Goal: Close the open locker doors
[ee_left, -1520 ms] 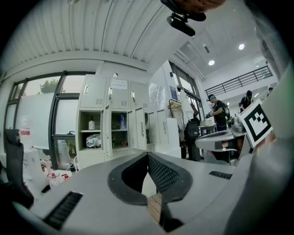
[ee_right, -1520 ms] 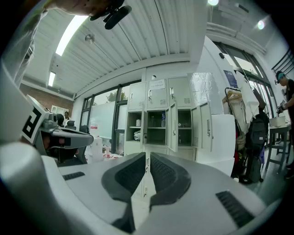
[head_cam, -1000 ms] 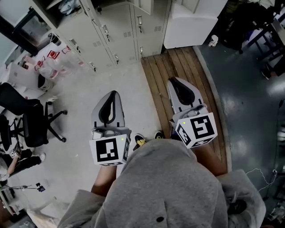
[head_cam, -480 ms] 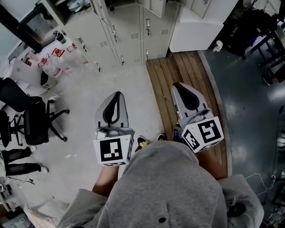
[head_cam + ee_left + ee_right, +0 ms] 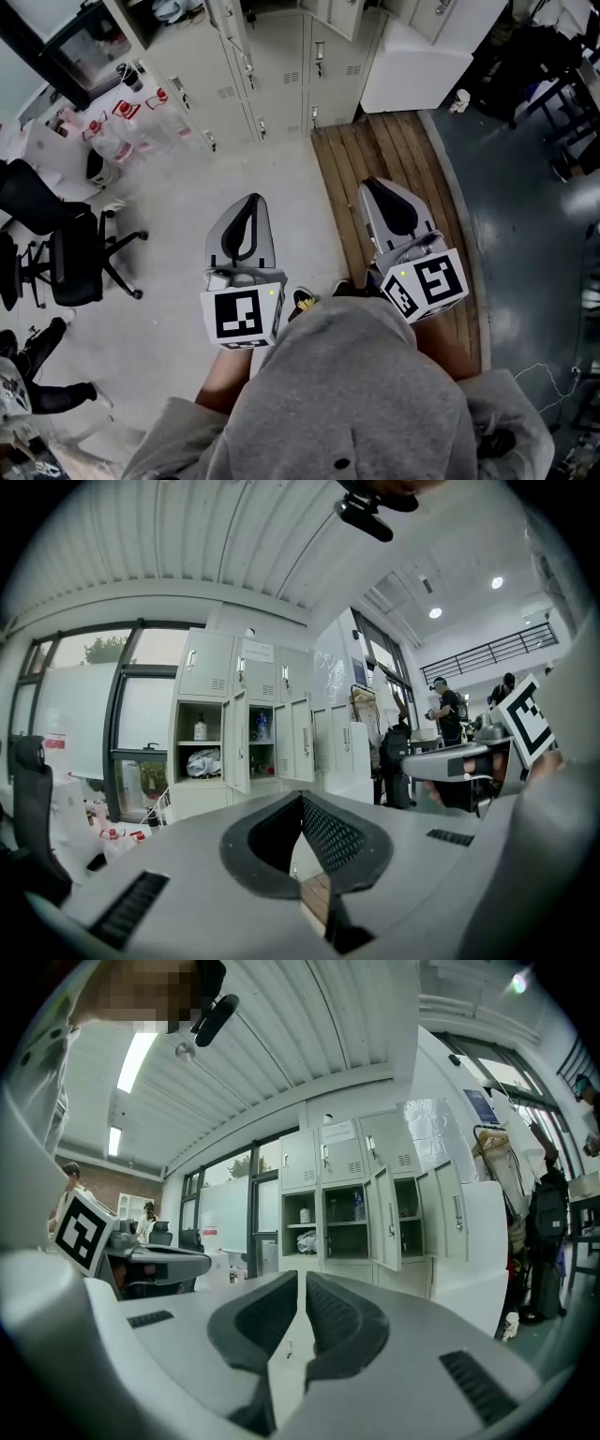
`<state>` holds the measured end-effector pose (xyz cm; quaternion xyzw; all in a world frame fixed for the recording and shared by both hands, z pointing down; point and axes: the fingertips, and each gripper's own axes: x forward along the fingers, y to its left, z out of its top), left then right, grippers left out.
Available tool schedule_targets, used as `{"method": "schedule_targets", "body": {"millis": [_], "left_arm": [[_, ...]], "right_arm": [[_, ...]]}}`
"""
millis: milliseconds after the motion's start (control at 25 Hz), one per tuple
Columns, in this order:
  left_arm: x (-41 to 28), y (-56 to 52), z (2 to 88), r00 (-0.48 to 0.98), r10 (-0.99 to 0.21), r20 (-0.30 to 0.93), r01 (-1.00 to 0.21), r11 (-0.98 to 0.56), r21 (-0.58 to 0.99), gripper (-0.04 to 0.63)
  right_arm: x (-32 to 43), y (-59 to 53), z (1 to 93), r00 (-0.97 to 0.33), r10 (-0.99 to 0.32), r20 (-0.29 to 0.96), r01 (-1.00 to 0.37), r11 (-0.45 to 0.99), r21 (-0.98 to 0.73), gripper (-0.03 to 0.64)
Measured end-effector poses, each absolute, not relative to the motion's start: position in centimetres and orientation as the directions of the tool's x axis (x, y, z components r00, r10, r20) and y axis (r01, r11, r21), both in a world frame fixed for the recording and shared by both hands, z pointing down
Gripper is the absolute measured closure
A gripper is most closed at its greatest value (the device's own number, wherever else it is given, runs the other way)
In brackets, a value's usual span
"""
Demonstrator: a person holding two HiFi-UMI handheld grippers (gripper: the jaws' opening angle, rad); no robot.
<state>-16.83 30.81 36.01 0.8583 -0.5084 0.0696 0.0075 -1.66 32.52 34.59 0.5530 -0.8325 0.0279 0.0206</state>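
Beige lockers [image 5: 281, 56] stand ahead, some distance beyond both grippers. In the left gripper view two upper compartments [image 5: 200, 752] are open, their doors [image 5: 236, 754] swung outward, with bottles and a bag on the shelves. The right gripper view shows the same open compartments [image 5: 349, 1218] and an open door [image 5: 385, 1218]. My left gripper [image 5: 246, 211] is shut and holds nothing; its tips [image 5: 302, 797] meet. My right gripper [image 5: 375, 187] is shut too, with only a thin slit [image 5: 302, 1277] between the pads and nothing in it. Both are held in front of the person's waist.
A wooden platform [image 5: 394, 169] runs under the right gripper toward a white cabinet [image 5: 412, 66]. A black office chair [image 5: 56, 244] and several plastic bottles [image 5: 131, 131] are at the left. Another person's legs [image 5: 37, 375] show at the lower left, and people stand at the right [image 5: 448, 705].
The lockers have slid slightly lower in the head view, as if the person has come nearer. Both grippers stay shut and in the same place before the body.
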Motion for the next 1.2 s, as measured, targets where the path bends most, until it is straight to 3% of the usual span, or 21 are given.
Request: {"method": "schedule_targets", "body": {"millis": [720, 1200], "left_arm": [[-17.9, 30.1, 35.4, 0.489, -0.866, 0.101, -0.863, -0.498, -0.09, 0.584], [-16.1, 22.9, 36.5, 0.495, -0.859, 0.126, -0.854, -0.508, -0.11, 0.584]], "right_arm": [[-1.8, 31.4, 34.2, -0.34, -0.94, 0.02, -0.941, 0.339, -0.012, 0.569], [0.4, 24.0, 35.6, -0.327, -0.945, 0.023, -0.945, 0.326, -0.017, 0.569]]}}
